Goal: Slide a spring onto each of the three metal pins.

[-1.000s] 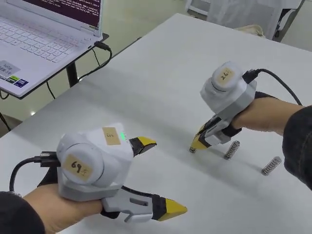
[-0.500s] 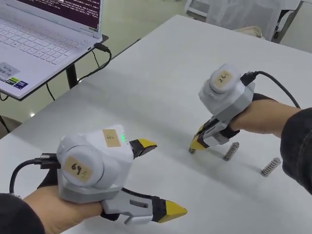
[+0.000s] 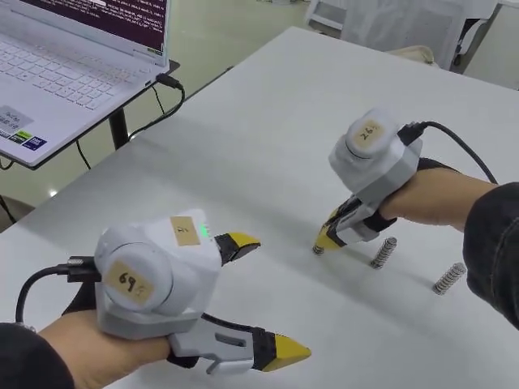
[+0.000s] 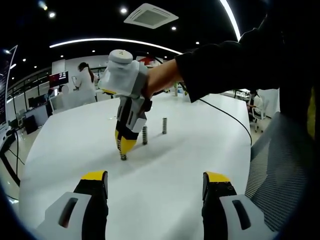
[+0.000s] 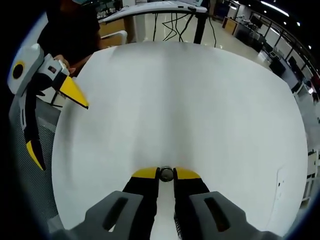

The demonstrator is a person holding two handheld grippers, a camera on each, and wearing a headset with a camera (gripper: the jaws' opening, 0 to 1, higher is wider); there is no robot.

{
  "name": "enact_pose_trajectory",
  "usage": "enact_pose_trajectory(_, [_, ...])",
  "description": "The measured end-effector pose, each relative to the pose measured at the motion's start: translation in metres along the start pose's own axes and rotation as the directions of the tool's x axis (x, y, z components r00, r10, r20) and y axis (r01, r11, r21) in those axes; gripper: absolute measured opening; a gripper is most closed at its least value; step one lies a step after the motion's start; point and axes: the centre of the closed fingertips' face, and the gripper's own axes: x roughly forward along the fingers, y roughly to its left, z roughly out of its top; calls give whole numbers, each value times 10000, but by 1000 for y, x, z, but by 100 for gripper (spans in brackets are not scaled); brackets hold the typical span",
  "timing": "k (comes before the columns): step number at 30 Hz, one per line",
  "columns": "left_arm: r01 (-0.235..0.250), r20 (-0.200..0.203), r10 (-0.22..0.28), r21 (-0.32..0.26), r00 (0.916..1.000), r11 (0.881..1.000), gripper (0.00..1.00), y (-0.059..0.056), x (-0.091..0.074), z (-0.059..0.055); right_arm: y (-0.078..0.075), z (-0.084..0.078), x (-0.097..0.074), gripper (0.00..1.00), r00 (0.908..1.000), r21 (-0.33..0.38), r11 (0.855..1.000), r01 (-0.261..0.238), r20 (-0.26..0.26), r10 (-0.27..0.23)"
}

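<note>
Between the right gripper (image 5: 166, 175) fingers, seemingly a spring (image 3: 319, 250) clamped at the tips; left gripper (image 4: 155, 176) fingers apart.

This is an open-plan office or lab: a long white worktable (image 3: 268, 121), an open laptop (image 3: 65, 57) far left, a ceiling air-conditioning unit (image 4: 151, 15), strip lights (image 4: 115, 41), and a person (image 4: 86, 82) among the far desks.

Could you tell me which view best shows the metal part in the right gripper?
Right gripper view: the metal part sits close, centred between the jaws. Head and left gripper views show it tiny under the tips.
</note>
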Motion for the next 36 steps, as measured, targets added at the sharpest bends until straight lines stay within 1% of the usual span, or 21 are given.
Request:
enact_pose_trajectory(7, [-2, -7, 2, 2, 10000, 10000, 75, 0, 0, 0, -1, -1, -1, 16, 10000, 13, 10000, 18, 93, -18])
enact_pose_trajectory(10, [13, -33, -13, 10, 10000, 10000, 75, 0, 1, -1, -1, -1, -3, 21, 9997, 49, 10000, 23, 234, -24])
enact_pose_trajectory(12, [34, -60, -34, 27, 10000, 10000, 75, -1, 1, -1, -2, -1, -5, 27, 9995, 82, 10000, 56, 306, -59])
enact_pose_trajectory(17, [49, -100, -48, 56, 9999, 10000, 75, -1, 2, -2, -1, -1, -11, 35, 9989, 123, 9999, 114, 447, -119])
enact_pose_trajectory(20, [24, -93, -23, 20, 10000, 10000, 75, 1, 1, -2, -2, 1, -14, 46, 9976, 166, 9996, 236, 647, -246])
enact_pose_trajectory(24, [26, -108, -26, -21, 9999, 10000, 75, 1, 2, -2, -4, 0, -18, 53, 9961, 144, 9988, 475, 736, -484])
enact_pose_trajectory(28, [13, -133, -14, -51, 9999, 10000, 75, 2, 2, -2, -5, 2, -22, 62, 9924, 444, 9976, 530, 1091, -576])
enact_pose_trajectory(31, [20, -147, -20, -42, 9999, 10000, 75, 1, 2, -2, -7, 1, -25, 67, 9900, 485, 9964, 692, 1201, -746])
enact_pose_trajectory(33, [44, -179, -45, -37, 9998, 10000, 75, 1, 2, -3, -9, 2, -29, 73, 9859, 663, 9950, 746, 1448, -836])
enact_pose_trajectory(35, [57, -205, -57, -24, 9998, 10000, 75, 1, 3, -3, -10, 1, -31, 77, 9836, 726, 9941, 810, 1553, -915])
enact_pose_trajectory(36, [72, -218, -73, -29, 9997, 10000, 75, 0, 3, -3, -13, 2, -33, 81, 9786, 785, 9919, 994, 1727, -1118])
